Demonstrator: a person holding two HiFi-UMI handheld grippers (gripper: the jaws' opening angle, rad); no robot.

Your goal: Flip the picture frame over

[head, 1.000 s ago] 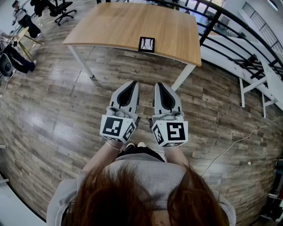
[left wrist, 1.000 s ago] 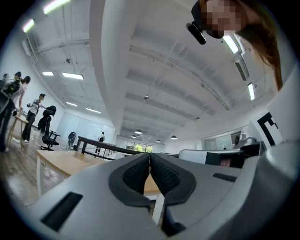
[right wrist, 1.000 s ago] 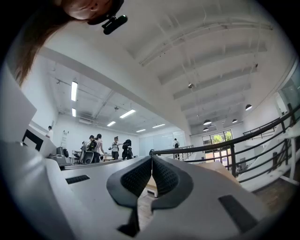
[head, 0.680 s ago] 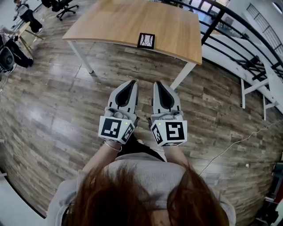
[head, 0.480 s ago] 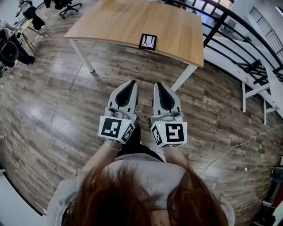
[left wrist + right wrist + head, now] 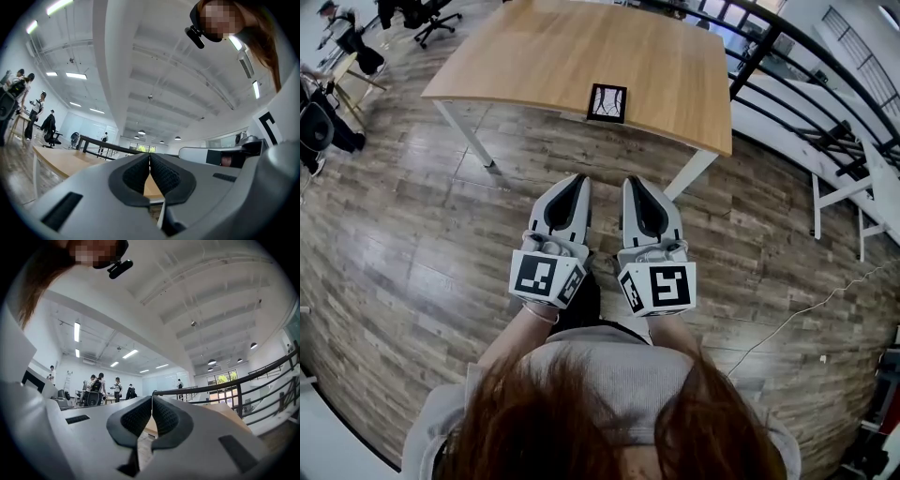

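A small black picture frame (image 6: 607, 103) lies flat near the front edge of a light wooden table (image 6: 534, 52), its pale picture side up. My two grippers hang side by side over the floor, well short of the table. The left gripper (image 6: 579, 178) has its jaws together and nothing in them; the right gripper (image 6: 633, 181) is likewise shut and empty. In both gripper views the dark ribbed pads (image 6: 151, 171) (image 6: 152, 414) meet at the tips, with the table edge (image 6: 51, 159) beyond them.
White table legs (image 6: 464, 133) (image 6: 689, 173) stand ahead of me on a wood-plank floor. A black railing (image 6: 797, 56) runs along the right. Office chairs and people (image 6: 342, 42) are at the far left. A thin cable (image 6: 797, 314) trails across the floor at right.
The table and frame have drawn nearer and lower in the head view as I stepped forward. Both grippers stayed side by side and shut.
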